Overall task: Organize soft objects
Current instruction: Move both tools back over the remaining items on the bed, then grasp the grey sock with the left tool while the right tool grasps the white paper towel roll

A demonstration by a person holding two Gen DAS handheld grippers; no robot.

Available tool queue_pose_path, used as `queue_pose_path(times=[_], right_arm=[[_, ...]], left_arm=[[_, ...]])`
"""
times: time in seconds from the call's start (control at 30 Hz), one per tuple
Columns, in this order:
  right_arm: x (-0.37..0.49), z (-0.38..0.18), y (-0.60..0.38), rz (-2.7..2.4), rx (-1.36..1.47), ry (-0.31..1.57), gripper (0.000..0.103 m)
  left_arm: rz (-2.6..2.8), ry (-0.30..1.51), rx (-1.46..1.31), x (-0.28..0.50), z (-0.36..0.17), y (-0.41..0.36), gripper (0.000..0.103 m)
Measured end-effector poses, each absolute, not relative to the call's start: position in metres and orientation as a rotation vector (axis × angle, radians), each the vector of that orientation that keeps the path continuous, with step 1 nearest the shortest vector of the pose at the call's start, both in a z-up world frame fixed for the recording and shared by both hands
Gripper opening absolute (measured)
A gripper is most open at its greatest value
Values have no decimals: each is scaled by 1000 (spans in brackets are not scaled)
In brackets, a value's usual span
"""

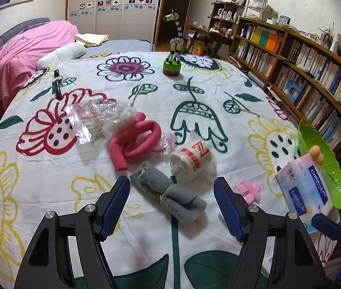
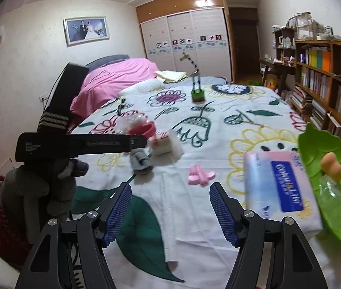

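Observation:
On the flowered tablecloth lie a grey felt roll (image 1: 170, 192) (image 2: 140, 162), a white bandage roll with red print (image 1: 191, 161) (image 2: 162, 144), a bent pink foam tube (image 1: 135, 142) (image 2: 142, 128), clear plastic bags (image 1: 93, 118) and a small pink foam piece (image 1: 248, 190) (image 2: 200, 175). A tissue pack (image 1: 303, 192) (image 2: 281, 187) leans on a green leaf tray (image 1: 322, 163) (image 2: 334, 187) holding an orange soft piece (image 2: 330, 166). My left gripper (image 1: 171, 187) is open, its jaws either side of the grey roll. My right gripper (image 2: 170, 192) is open and empty above bare cloth.
A green-based zebra toy (image 1: 173, 65) (image 2: 197, 94) stands at the far side. A black clip (image 1: 57, 84) lies far left. Bookshelves (image 1: 303, 72) run along the right. A bed with a pink cover (image 1: 25, 48) is at the left. The left hand's gripper body (image 2: 74, 142) fills the left of the right wrist view.

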State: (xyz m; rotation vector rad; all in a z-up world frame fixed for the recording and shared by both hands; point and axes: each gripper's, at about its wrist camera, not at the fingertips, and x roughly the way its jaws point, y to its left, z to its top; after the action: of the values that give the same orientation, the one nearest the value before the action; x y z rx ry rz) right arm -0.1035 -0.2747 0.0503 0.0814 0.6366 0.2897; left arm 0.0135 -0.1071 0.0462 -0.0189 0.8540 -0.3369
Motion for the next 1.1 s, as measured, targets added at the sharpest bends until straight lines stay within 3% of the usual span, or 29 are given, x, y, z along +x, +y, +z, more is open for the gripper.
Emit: queue_pose_path(times=[0.63,0.77,0.97,1.1], right_arm=[[-88,11,-248,344,61,806,71],[-85,5,-247,334,55,829,67],[-81,3,-250,306,54,837,60],[-81,2,-248,280,24,833,49]], left_arm=[[-319,928,-28,31,14,-108,74],[-353,924,-42,30,14,-106,57],[-383,916,-49,23,17,-104,44],[-391,910,-59,18,20,-101,34]])
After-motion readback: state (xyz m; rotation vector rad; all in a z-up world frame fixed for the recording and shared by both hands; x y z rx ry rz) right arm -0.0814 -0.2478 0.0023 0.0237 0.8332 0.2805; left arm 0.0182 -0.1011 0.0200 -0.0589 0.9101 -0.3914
